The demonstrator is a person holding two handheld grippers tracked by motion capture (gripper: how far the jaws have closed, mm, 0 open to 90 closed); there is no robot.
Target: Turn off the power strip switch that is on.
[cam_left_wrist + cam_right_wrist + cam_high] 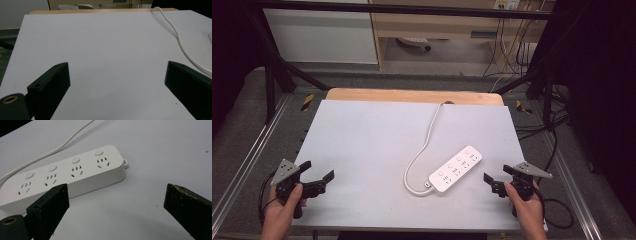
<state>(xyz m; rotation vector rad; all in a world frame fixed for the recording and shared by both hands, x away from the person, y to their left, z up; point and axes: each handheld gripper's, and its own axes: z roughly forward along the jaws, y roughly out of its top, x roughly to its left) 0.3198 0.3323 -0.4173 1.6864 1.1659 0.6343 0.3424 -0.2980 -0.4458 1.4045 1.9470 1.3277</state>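
A white power strip (456, 168) with several sockets and round buttons lies on the grey tabletop (377, 145), right of centre; its white cord (424, 145) loops off its near end and runs to the table's far edge. My right gripper (495, 183) is held low at the near right, open and empty, a short way right of the strip. In the right gripper view the power strip (67, 173) lies just beyond the wide-apart jaws. My left gripper (318, 181) is at the near left, open and empty, far from the strip; the cord (180, 42) crosses the left gripper view's right side.
A wooden board edge (412, 95) shows behind the grey tabletop. A black frame with slanted legs (532, 75) surrounds the table. Cables (557, 135) lie on the floor at the right, and a wooden desk (432, 25) stands at the back.
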